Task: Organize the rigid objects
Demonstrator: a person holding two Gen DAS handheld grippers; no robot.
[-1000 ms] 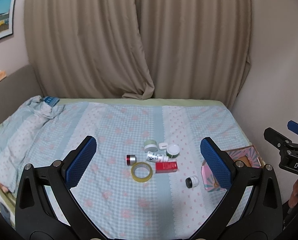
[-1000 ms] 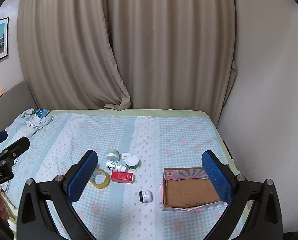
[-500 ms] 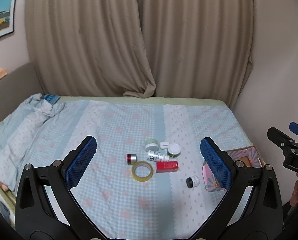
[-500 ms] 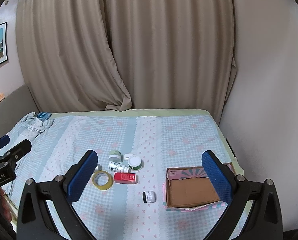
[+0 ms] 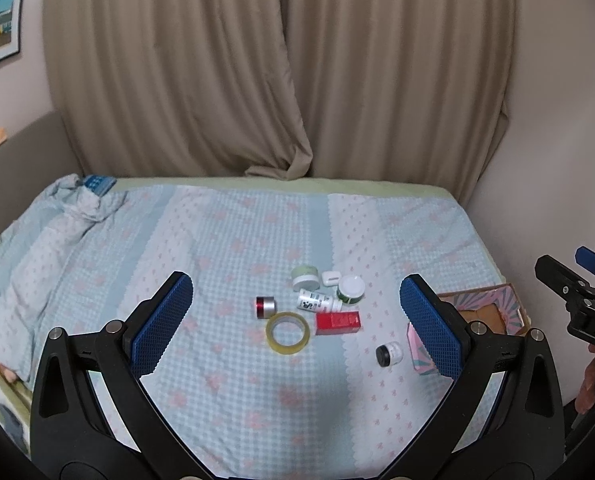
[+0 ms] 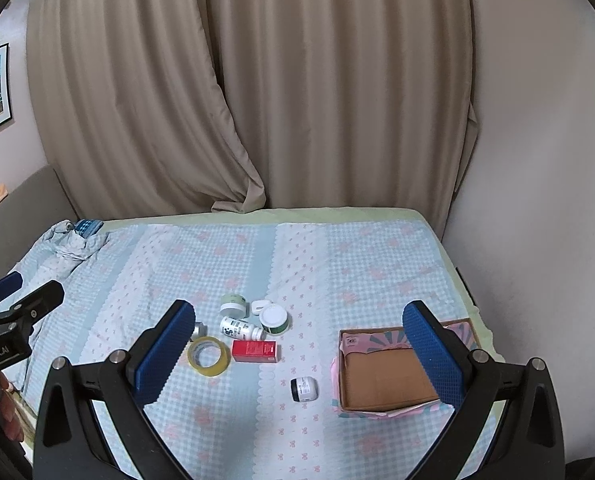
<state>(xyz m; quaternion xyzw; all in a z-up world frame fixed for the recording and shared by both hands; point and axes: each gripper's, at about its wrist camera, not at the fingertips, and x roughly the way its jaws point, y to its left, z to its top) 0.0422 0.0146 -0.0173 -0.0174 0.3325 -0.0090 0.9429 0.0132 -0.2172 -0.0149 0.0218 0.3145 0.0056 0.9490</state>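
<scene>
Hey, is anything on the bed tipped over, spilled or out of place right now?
Nothing spilled. Three containers lie on their sides: the white bottle, the black-capped jar and the small silver canister. The cardboard box is empty.

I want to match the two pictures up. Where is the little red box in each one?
Left wrist view: the red box lies near the middle, just right of the tape ring.
Right wrist view: the red box lies left of middle, again just right of the tape ring.
Shared landmark: the yellow tape ring touching the box's left end.
</scene>
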